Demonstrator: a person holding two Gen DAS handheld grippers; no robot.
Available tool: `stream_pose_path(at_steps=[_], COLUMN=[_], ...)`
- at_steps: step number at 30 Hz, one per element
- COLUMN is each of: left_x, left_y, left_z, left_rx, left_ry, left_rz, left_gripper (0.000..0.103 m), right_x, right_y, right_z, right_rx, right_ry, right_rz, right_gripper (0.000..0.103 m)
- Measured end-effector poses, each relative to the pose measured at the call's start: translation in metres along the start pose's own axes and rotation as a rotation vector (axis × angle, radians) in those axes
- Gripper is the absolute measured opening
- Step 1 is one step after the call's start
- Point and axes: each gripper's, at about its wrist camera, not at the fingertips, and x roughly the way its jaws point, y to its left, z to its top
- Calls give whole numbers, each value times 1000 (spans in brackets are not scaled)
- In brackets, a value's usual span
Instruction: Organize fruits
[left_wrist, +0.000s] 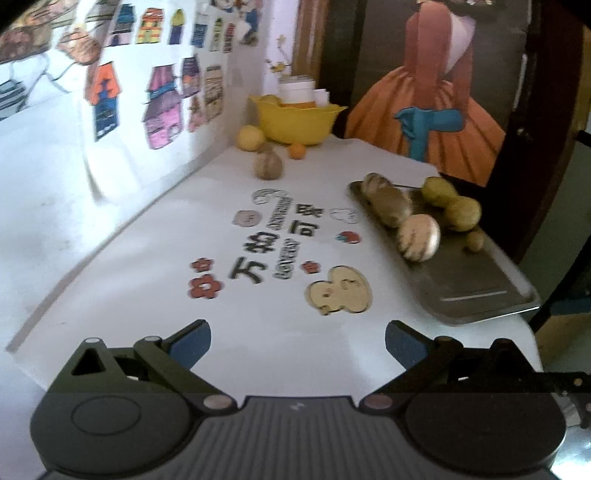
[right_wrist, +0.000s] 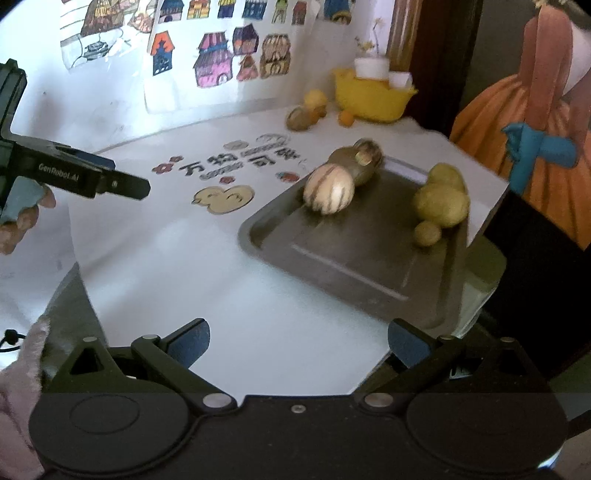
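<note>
— What fruit have you got in front of you?

— A dark metal tray lies on my white worktop, at its right side. On it is a pale, cream-coloured round fruit with dark stripes, touching a longer brownish-green fruit behind it. Across the tray sit two yellow-green round fruits, pressed together, with a small greenish one just beside them. The near half of the tray is bare.

— Anything off the tray?

— At the far end of the worktop stands a yellow bowl with something orange showing above its rim. Just in front of it lie a yellow round fruit, a brownish striped one and a small orange one, near one another. The motion blur keeps me from naming them more closely.

— And your tools?

— My left hand-held gripper hangs over the printed lettering on the worktop, its blue-padded fingers spread wide, nothing between them, touching nothing. My right hand-held gripper is just as wide apart and empty, above the worktop's near edge, with the tray's near corner beside its right finger. From the right camera I can see my left one at the side, my hand around its grip.
</note>
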Motion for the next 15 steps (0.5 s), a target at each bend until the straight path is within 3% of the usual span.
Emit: stream_pose_path(at_steps=[7, 15], left_x=[0, 5], left_y=[21, 41], left_z=[1, 8], left_rx=[-13, -35], left_ry=[20, 43], left_rz=[56, 103], left_gripper=[102, 102], right_x=[10, 21], right_y=[5, 16], right_z=[12, 29], right_rx=[52, 20], right_ry=[43, 46], right_rz=[115, 162], right_gripper=[102, 102])
